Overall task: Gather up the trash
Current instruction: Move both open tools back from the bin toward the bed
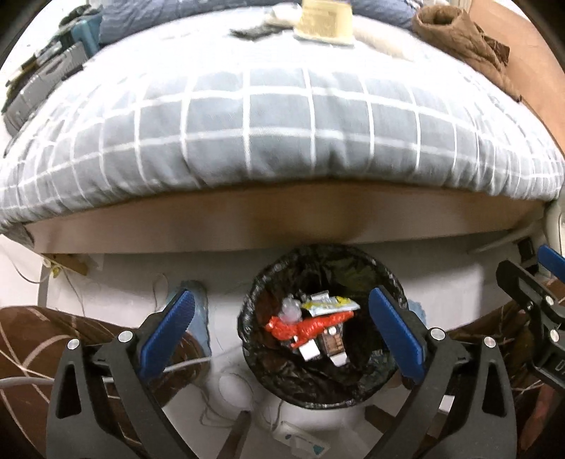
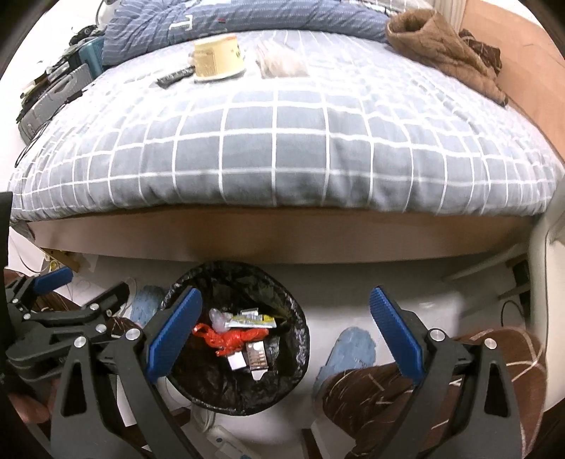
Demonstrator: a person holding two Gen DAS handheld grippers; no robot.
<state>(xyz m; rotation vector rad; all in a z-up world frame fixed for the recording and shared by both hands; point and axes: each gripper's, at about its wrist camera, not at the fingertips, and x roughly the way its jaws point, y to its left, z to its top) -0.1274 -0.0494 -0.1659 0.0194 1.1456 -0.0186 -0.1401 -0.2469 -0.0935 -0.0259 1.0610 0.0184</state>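
One bed point(image 1: 282, 116) fills the upper half of both views, covered by a grey quilt point(image 2: 282, 148) of soft cloth, checked with thin white lines, above a plain brown wooden side board point(image 1: 282, 222). Two bundles of cloth are seen at its far side: a blue striped one point(image 2: 247, 17) and a brown fuzzy one point(image 2: 441, 46).

One round bin point(image 1: 353, 388) is set on the pale floor point(image 2: 353, 282) just below the bed's edge, lined with a crinkled, glossy black plastic bag point(image 2: 226, 282). The trash is held inside it: one twisted red plastic bag point(image 1: 303, 326), one yellow and white wrapper point(image 1: 328, 303), one small clear plastic piece point(image 1: 291, 310), and a few small white and brown boxes point(image 2: 252, 360) whose number cannot be told exactly.

On the bed, three more things are seen well apart from the bin: one round cream paper tub point(image 2: 217, 58), one flat dark strip point(image 2: 174, 77) just beside it, and one clear crumpled wrapper point(image 2: 282, 61).

Two grippers are held above the floor, each with two ribbed blue fingers on black frames. The left gripper point(image 1: 279, 335) is spread wide over the bin, nothing between its fingers point(image 1: 169, 332). The right gripper point(image 2: 282, 339) is spread wide too, holding nothing, one of its fingers point(image 2: 174, 332) over the bin's rim.
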